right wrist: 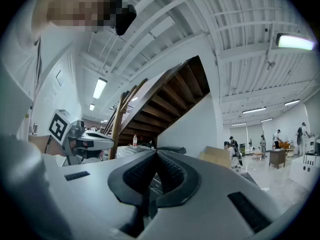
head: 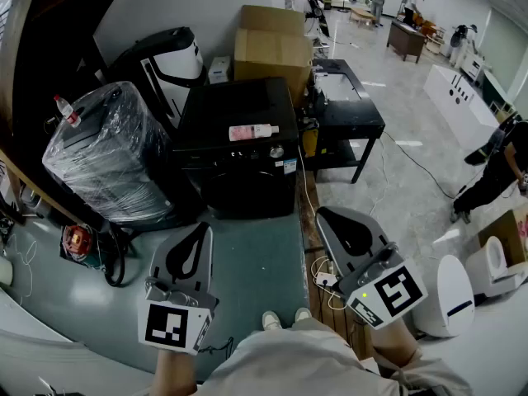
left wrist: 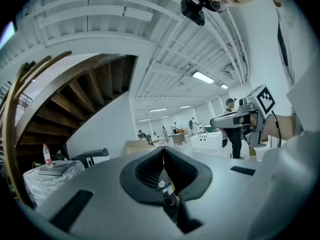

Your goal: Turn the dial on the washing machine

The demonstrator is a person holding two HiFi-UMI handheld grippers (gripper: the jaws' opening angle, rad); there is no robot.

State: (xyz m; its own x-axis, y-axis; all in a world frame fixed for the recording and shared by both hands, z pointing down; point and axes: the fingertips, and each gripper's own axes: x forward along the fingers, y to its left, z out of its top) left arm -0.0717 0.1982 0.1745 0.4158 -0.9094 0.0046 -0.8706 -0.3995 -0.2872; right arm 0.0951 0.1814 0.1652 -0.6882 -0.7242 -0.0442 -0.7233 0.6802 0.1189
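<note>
The black washing machine stands on the floor ahead of me, with its round silver dial on the front panel near the right corner. A pink and white bottle lies on its lid. My left gripper and right gripper are both held low in front of my body, well short of the machine and touching nothing. In the left gripper view the left gripper has its jaws shut with nothing between them. The right gripper is shut and empty too.
A plastic-wrapped appliance stands left of the washer, with cardboard boxes behind it and a black table to its right. Cables lie on the floor by my right gripper. A white appliance and a person are at the right.
</note>
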